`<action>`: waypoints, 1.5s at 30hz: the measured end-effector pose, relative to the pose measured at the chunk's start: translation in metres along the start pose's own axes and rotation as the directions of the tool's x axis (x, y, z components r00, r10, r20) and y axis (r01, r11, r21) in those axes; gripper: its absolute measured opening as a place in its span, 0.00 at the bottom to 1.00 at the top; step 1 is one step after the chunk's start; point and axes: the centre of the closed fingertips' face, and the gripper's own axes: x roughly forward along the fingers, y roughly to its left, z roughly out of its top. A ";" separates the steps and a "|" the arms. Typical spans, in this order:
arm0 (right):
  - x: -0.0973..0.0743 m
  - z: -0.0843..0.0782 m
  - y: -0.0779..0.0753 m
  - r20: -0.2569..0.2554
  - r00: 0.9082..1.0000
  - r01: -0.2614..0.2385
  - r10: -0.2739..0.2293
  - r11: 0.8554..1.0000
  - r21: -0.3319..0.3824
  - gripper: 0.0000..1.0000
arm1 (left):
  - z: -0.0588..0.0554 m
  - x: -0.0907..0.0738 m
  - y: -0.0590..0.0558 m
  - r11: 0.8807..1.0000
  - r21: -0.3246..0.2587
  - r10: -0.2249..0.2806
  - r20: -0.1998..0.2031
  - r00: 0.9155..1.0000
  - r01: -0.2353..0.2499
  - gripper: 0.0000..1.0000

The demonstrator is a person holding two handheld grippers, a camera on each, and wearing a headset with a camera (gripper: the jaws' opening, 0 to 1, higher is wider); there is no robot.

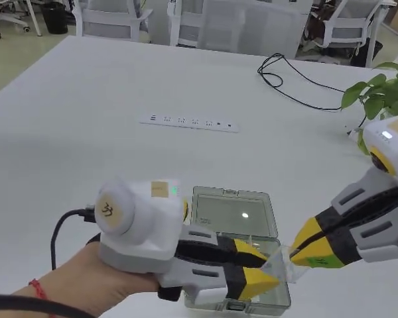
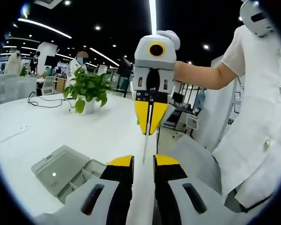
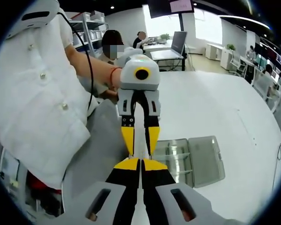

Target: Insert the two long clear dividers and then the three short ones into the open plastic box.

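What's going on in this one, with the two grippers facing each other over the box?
A person holds a gripper in each hand above the open plastic box on the white table. The right gripper is shut on a clear divider and holds it out to the left gripper, whose fingers stand slightly apart on either side of its edge. The divider is not yet in the box.

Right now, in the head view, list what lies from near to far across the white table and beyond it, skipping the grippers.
open plastic box → power strip → black cable → white chairs
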 end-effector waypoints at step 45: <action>0.037 -0.071 -0.068 -0.194 0.967 0.162 -0.164 0.986 -0.026 0.03 | -0.059 -0.056 0.047 0.978 -0.017 0.203 -0.134 0.970 -0.207 0.99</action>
